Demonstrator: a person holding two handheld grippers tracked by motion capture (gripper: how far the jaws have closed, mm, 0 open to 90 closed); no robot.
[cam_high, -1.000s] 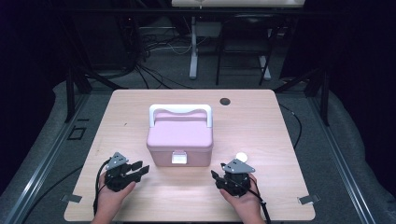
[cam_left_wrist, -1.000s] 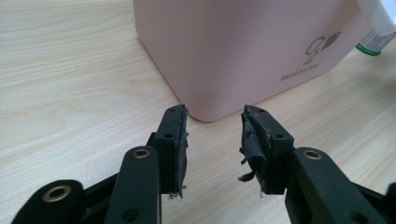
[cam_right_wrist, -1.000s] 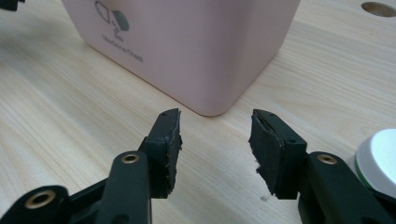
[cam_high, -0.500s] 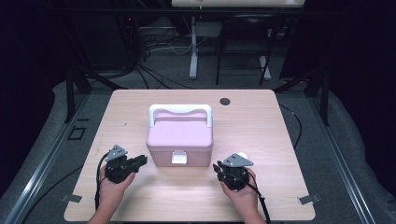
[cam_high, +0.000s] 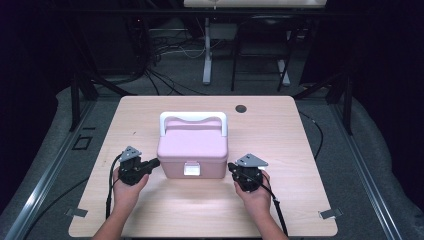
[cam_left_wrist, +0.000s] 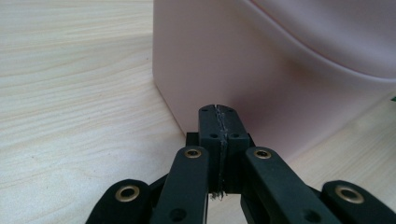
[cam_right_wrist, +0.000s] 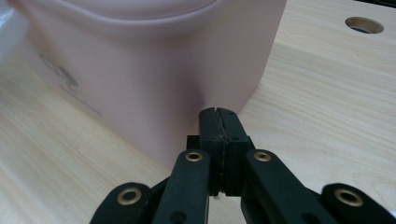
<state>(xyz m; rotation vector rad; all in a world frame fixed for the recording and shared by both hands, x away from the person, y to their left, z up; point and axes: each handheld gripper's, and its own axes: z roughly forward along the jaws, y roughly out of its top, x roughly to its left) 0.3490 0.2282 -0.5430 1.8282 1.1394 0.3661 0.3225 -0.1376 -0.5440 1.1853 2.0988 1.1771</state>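
Note:
A pink lidded box (cam_high: 192, 149) with a white handle (cam_high: 193, 118) and a white front latch (cam_high: 191, 169) stands in the middle of the wooden table (cam_high: 280, 130). My left gripper (cam_high: 155, 162) sits at the box's front left corner, its jaws having just closed, shut with nothing between them. In the left gripper view the joined tips (cam_left_wrist: 218, 111) point at the pink wall (cam_left_wrist: 261, 70), close to it. My right gripper (cam_high: 231, 166) is at the front right corner, jaws also just closed and empty. Its tips (cam_right_wrist: 218, 112) point at the box's corner (cam_right_wrist: 187, 79).
A round cable hole (cam_high: 241, 108) lies in the table at the back right. Dark floor, cables and stand legs surround the table. Bare wood stretches on both sides of the box and along the front edge.
Both grippers have closed their jaws and moved inward toward the box's front corners. The box has stayed in place.

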